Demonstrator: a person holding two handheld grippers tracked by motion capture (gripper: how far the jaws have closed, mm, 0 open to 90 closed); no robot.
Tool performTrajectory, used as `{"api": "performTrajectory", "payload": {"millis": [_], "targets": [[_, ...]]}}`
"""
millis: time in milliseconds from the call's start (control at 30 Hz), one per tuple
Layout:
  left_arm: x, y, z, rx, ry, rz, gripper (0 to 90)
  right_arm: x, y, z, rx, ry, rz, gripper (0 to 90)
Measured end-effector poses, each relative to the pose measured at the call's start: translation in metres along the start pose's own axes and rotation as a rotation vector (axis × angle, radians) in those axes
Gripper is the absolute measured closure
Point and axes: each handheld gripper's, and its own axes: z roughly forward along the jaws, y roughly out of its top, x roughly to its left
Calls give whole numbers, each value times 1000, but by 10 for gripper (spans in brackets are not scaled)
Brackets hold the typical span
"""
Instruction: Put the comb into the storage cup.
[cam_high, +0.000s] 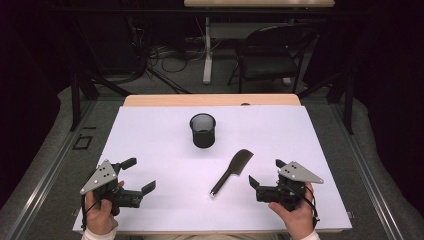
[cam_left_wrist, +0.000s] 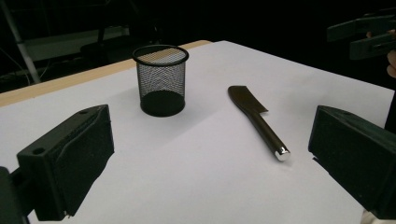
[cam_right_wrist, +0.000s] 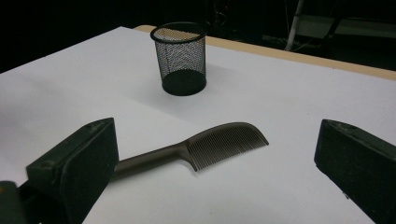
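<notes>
One comb (cam_high: 231, 172) lies flat on the white table (cam_high: 150, 140), between the left gripper (cam_high: 138, 175) and right gripper (cam_high: 263, 172), nearer the right. Both grippers stand open and empty. One mesh cup (cam_high: 203, 130) stands upright behind the comb, well apart, nothing between them.

No text, label, brand, number or sign can be read anywhere in these pictures; the white sheet on the table (cam_high: 150, 135) is blank, the mesh cup (cam_high: 202, 130) near its far edge bears no mark, and the dark comb (cam_high: 231, 171) toward its near edge shows no lettering.
</notes>
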Motion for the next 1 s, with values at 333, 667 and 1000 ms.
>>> {"api": "performTrajectory", "payload": {"millis": [333,667,1000], "targets": [[-7,1,-1,5,0,-2,3,9,1,8,55,7,-5,39],[-8,1,-1,10,-10,-8,3,16,6,19,93,28,-44,151],[-8,2,0,16,-14,-5,3,21,12,33,139,70,-64,337]]}}
